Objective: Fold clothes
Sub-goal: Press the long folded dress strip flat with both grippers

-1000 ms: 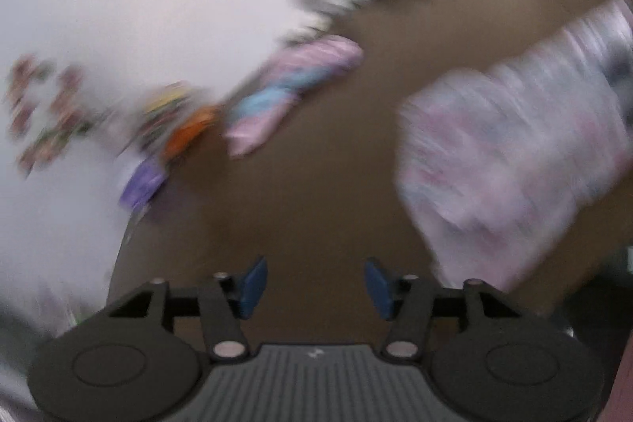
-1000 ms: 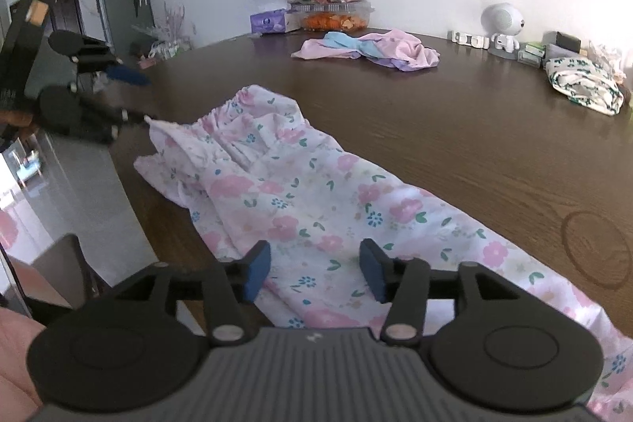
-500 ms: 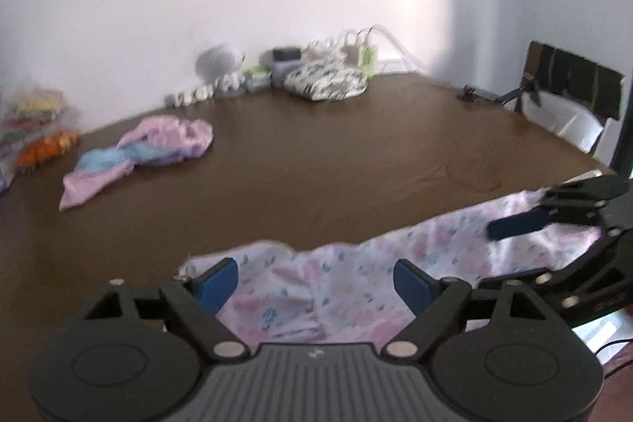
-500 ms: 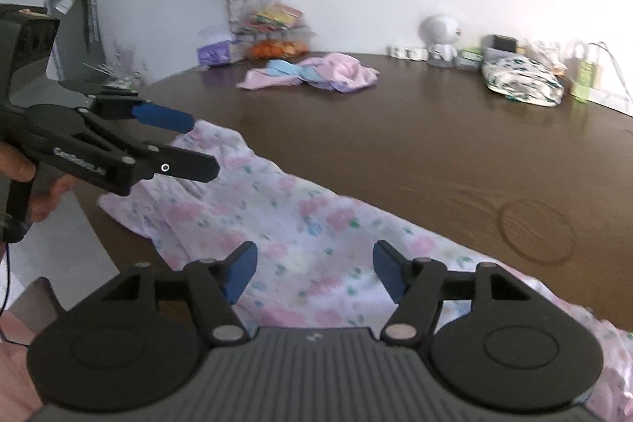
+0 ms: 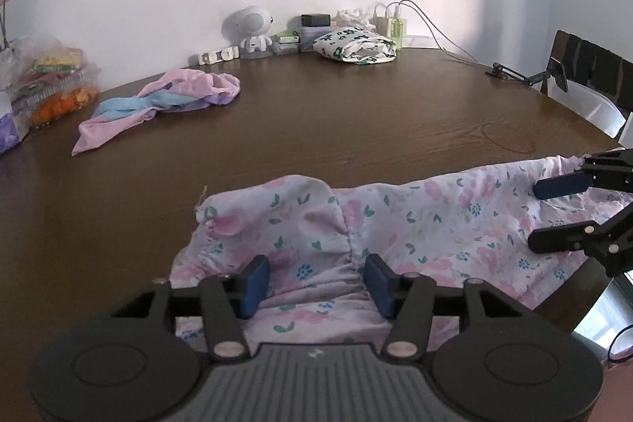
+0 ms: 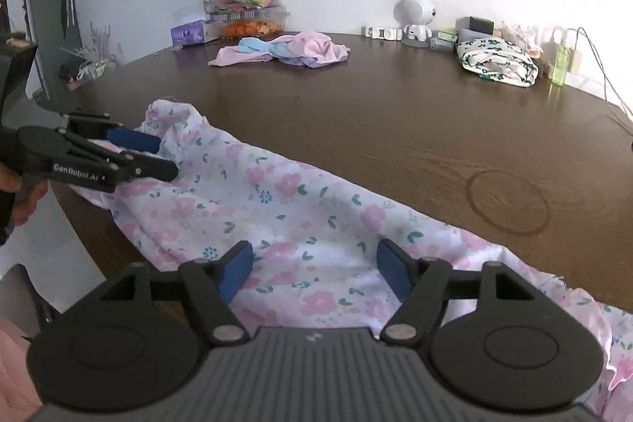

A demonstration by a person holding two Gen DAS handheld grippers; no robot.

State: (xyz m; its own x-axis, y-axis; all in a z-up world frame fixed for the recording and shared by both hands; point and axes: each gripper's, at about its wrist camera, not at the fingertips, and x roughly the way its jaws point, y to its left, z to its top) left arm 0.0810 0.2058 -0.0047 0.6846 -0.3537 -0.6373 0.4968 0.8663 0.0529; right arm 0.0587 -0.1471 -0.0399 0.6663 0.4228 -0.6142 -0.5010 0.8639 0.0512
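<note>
Left gripper point(image 5: 314, 281) tilted down, jaws just narrowing, pads astride gathered cloth, not yet pinching. Right gripper point(image 6: 314, 273) tilted down, jaws just widening, released. White cotton garment with pink flowers point(image 5: 415, 224) lies rumpled along near edge of dark wooden table point(image 5: 336, 129), partly overhanging.

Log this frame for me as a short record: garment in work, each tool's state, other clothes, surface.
garment: floral cloth, spread along the near table edge, part hanging off
left tool: open, jaws have just been closing, gathered cloth between them, pads not pressing
right tool: open, jaws have just been opening, over the cloth
other clothes: pink and blue bundle unfolded; green-print bundle folded, near the wall
surface: brown table
</note>
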